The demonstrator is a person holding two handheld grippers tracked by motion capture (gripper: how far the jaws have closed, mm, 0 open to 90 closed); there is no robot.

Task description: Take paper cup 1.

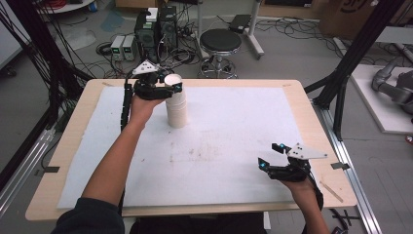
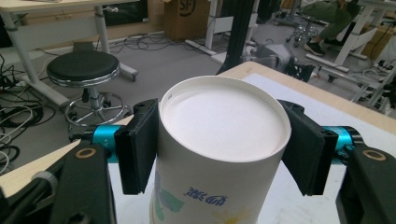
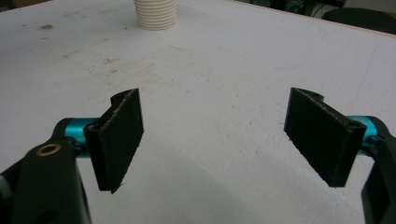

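Observation:
A stack of white paper cups (image 1: 176, 109) stands upside down at the back left of the white mat (image 1: 229, 126). My left gripper (image 1: 167, 87) is at the top of the stack, shut on the uppermost cup (image 2: 223, 121), with a black pad (image 2: 140, 144) pressed on each side just below its upturned base. The cup's printed wall (image 2: 205, 198) shows between the jaws. My right gripper (image 1: 271, 155) hovers low over the mat's front right, open, with nothing between its pads (image 3: 119, 135). The ribbed foot of the cup stack (image 3: 155, 14) is far ahead in the right gripper view.
The wooden table's edge (image 1: 316, 122) frames the mat. Behind the table stand a black stool (image 1: 220, 41), computer boxes (image 1: 156, 29) and tangled cables on the floor. A black frame post (image 1: 341, 73) rises at the right.

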